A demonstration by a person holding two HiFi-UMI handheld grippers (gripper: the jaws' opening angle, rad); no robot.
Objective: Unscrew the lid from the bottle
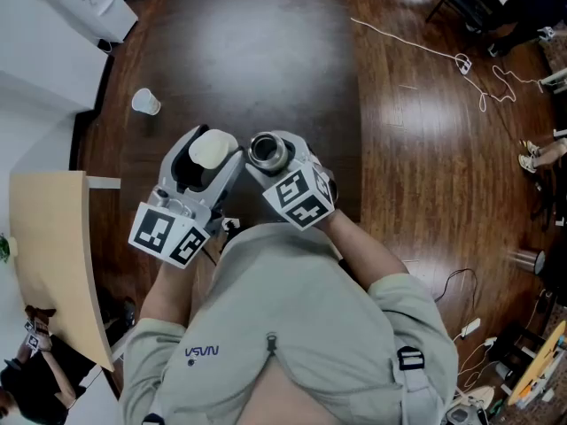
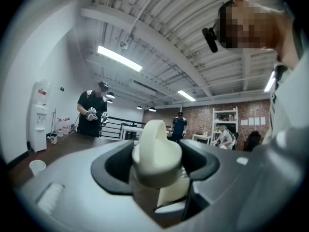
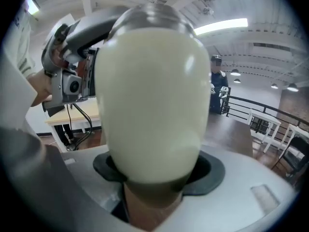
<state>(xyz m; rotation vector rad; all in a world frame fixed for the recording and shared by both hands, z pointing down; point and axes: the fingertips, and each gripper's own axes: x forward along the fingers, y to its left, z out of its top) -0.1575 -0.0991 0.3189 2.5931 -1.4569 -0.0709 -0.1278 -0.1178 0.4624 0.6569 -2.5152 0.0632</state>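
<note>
The left gripper (image 1: 205, 161) has its fingers clamped on the cream lid (image 2: 157, 154). The right gripper (image 1: 278, 161) has its fingers clamped round the bottle (image 3: 149, 95). The lid looks already off: the bottle's steel mouth stands open just right of it, and both are held in the air above the wooden floor (image 1: 266, 42). With no bench beneath, a slackened grip on either smooth, rounded part could drop it. Tilting the open bottle could spill any contents.
</note>
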